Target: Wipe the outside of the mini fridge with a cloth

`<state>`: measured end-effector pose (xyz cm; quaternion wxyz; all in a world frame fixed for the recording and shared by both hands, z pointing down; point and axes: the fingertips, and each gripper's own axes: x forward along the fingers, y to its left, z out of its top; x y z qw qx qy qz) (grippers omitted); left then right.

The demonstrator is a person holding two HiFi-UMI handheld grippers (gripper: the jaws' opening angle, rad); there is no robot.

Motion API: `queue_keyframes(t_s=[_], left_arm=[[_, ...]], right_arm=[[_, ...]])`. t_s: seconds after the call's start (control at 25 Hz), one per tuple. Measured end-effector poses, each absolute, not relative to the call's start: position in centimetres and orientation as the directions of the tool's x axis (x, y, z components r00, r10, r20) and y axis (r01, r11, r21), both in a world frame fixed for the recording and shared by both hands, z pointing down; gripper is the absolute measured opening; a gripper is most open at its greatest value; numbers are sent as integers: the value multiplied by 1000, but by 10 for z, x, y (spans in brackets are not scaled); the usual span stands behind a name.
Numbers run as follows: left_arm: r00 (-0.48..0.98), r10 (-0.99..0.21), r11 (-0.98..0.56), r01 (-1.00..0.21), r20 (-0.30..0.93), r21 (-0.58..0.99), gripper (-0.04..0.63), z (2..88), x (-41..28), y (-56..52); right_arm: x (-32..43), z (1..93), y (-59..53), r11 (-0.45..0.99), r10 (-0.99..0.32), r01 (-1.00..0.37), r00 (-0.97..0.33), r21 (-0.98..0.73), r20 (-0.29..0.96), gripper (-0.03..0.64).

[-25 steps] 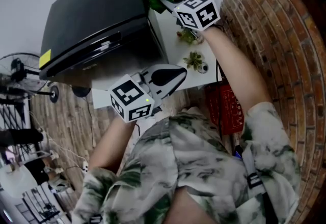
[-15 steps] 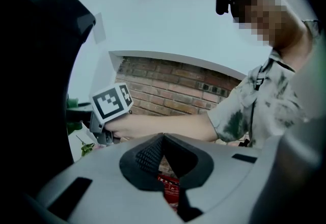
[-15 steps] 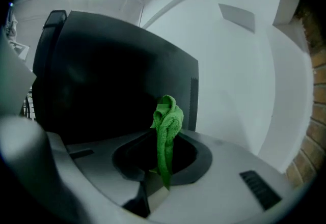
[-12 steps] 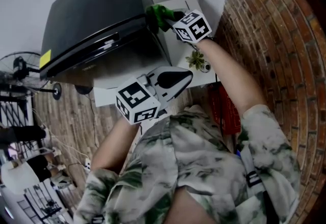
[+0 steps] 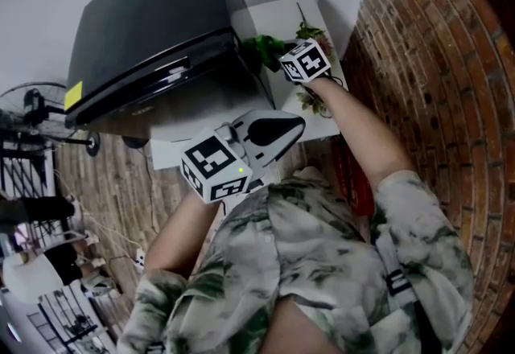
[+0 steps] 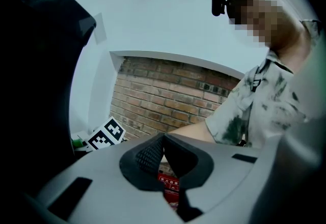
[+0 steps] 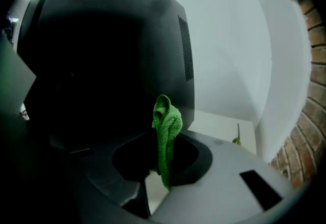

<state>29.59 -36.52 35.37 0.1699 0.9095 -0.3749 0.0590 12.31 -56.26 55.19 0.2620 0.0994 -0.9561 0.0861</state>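
Note:
The black mini fridge [image 5: 153, 30] stands at the upper left of the head view. My right gripper [image 5: 275, 47] is shut on a green cloth [image 5: 259, 46] and holds it against the fridge's right side, near the front edge. In the right gripper view the cloth [image 7: 165, 129] sticks up from between the jaws of the right gripper [image 7: 164, 154], right before the fridge's dark side wall [image 7: 112, 55]. My left gripper [image 5: 298, 121] hangs below the fridge, apart from it. In its own view the left gripper [image 6: 164, 142] is shut with nothing in it.
The fridge sits on a white table [image 5: 265, 18] with small green plants [image 5: 312, 32] beside my right hand. A brick wall [image 5: 434, 63] closes off the right side. A red box [image 5: 356, 177] lies under the table's edge. A standing fan [image 5: 32, 115] is at the left.
My right gripper has drawn the green cloth down the fridge's right side, from near the top back corner toward the front. The left gripper has barely moved.

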Motion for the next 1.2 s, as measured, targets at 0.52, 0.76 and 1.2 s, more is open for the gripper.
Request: queue_keyframes(t_s=[0.52, 0.76, 1.2], left_arm=[[730, -648, -679, -683, 217, 269, 23, 348, 294, -369], [729, -649, -681, -684, 218, 261, 23, 347, 293, -365], [711, -665, -662, -703, 228, 260, 23, 350, 284, -363]], right_arm=[[97, 355, -616, 971, -233, -239, -948, -2, 217, 63], [71, 317, -627, 967, -256, -249, -950, 61, 181, 63], [69, 438, -622, 967, -230, -252, -913, -22, 337, 63]])
